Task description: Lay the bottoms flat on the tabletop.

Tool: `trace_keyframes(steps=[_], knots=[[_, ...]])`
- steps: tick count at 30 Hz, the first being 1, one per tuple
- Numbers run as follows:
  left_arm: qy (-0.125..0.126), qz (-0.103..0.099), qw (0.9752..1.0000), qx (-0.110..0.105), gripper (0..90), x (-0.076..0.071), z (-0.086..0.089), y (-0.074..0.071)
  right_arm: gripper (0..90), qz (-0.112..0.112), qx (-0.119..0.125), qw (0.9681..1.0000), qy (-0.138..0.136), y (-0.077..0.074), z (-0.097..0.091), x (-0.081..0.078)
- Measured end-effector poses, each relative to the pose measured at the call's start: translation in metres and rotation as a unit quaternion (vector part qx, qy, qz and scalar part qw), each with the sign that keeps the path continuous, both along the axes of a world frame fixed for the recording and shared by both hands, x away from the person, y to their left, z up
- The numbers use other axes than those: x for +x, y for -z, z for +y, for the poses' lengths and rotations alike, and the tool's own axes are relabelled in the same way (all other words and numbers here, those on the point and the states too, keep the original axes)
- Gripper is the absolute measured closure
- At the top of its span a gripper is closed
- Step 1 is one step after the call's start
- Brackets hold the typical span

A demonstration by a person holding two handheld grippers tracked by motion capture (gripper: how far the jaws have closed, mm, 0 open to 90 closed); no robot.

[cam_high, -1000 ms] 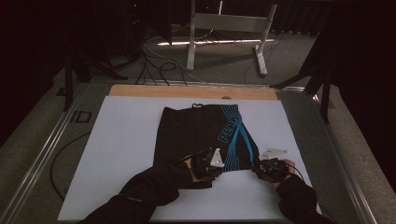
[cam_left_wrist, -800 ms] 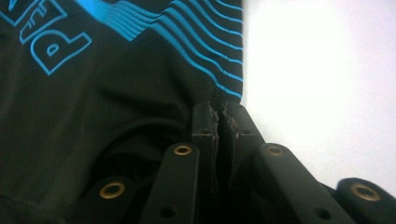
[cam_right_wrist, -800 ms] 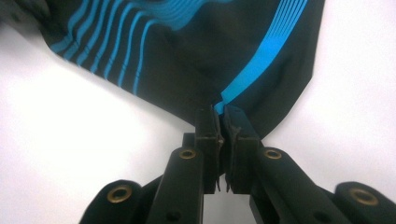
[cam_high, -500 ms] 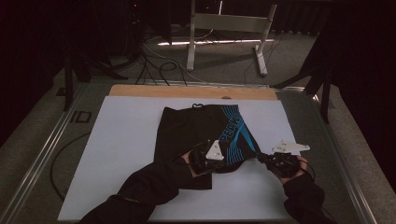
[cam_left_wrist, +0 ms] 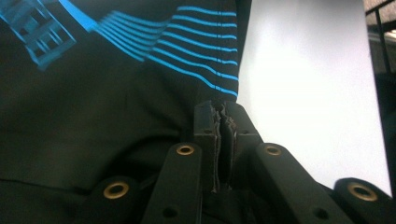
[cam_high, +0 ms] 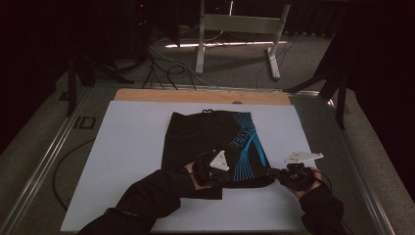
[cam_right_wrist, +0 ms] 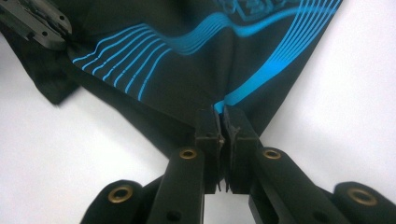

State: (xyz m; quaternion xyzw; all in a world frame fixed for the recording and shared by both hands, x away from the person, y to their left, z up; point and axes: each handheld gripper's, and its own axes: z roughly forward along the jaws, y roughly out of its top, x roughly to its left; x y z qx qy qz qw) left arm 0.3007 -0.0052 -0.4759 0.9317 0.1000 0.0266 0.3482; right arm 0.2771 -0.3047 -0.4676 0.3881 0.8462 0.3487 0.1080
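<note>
Black shorts (cam_high: 215, 142) with blue line print lie on the white board (cam_high: 132, 147), centre of the high view, waistband toward the top of the frame. Near hem is pinched in two places. Left gripper (cam_high: 222, 175), lower centre, is clamped on the fabric; in the left gripper view (cam_left_wrist: 223, 112) the cloth is bunched between its pads. Right gripper (cam_high: 274, 174), lower right, is clamped on the lower right corner of the shorts; in the right gripper view (cam_right_wrist: 221, 116) the jaws meet on a blue stripe. Both sets of jaws have just been closing, cloth between them.

Against the earlier frames: the lower right corner, flat a second ago, is now drawn out to a point toward the right gripper. The right hand sits further right, and the hem between the grippers is stretched taut.

Board is matte, smooth and rectangular, on a table with a wooden strip (cam_high: 195, 95) along its far edge and metal rails (cam_high: 44, 161) at the sides. Grey carpet, loose cables (cam_high: 161, 68) and a white metal stand (cam_high: 235, 29) fill the upper frame; the room is dark.

Fabric looks thin and slightly glossy.
</note>
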Motion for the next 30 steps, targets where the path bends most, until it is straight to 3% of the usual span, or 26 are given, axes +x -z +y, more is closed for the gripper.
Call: trace_keyframes(steps=[5, 7, 9, 10, 11, 15, 20, 22, 24, 27, 28, 29, 30], knots=[[0.009, 0.01, 0.9999, 0.01, 83.9, -0.004, 0.0, 0.01, 85.5, 0.029, -0.008, 0.9995, -0.014, 0.012, 0.002, -0.003], [0.0, 0.014, 0.9999, 0.0, 72.9, -0.006, 0.004, 0.014, 74.7, 0.038, -0.008, 0.9992, -0.009, 0.015, 0.002, -0.003], [-0.015, 0.01, 0.9998, -0.013, 56.5, -0.006, 0.01, 0.013, 66.0, 0.028, 0.001, 0.9996, 0.0, 0.014, 0.0, -0.004], [-0.015, 0.01, 0.9998, -0.013, 53.4, -0.006, 0.01, 0.013, 66.0, 0.028, 0.001, 0.9996, 0.0, 0.014, 0.0, -0.004], [-0.019, 0.008, 0.9994, -0.027, 50.1, -0.007, 0.016, 0.011, 59.9, 0.014, 0.0, 0.9997, 0.019, 0.011, -0.003, -0.006], [-0.01, 0.005, 0.9995, -0.029, 49.5, -0.013, 0.019, 0.014, 51.4, 0.01, 0.01, 0.9996, 0.026, 0.012, -0.004, -0.01], [-0.012, -0.008, 0.9999, -0.002, 51.8, -0.019, 0.015, 0.025, 44.9, 0.021, -0.003, 0.9991, 0.037, 0.022, -0.004, -0.013], [-0.014, -0.007, 0.9999, 0.004, 53.7, -0.019, 0.013, 0.028, 45.1, 0.023, -0.013, 0.9988, 0.041, 0.025, -0.007, -0.013], [-0.012, -0.01, 0.9998, 0.01, 57.1, -0.019, 0.011, 0.03, 50.0, 0.028, -0.015, 0.9981, 0.052, 0.028, -0.008, -0.011], [-0.014, -0.017, 0.9996, 0.017, 62.6, -0.018, 0.01, 0.032, 60.9, 0.046, -0.036, 0.9973, 0.046, 0.034, -0.007, -0.009], [-0.014, -0.017, 0.9996, 0.017, 64.4, -0.018, 0.01, 0.032, 60.9, 0.046, -0.036, 0.9973, 0.046, 0.034, -0.007, -0.009], [-0.023, -0.018, 0.9994, 0.018, 69.7, -0.017, 0.009, 0.031, 74.5, 0.05, -0.042, 0.9968, 0.047, 0.036, -0.007, -0.008], [-0.023, -0.016, 0.9995, 0.017, 70.4, -0.017, 0.008, 0.031, 79.8, 0.055, -0.04, 0.9966, 0.047, 0.036, -0.008, -0.007]])
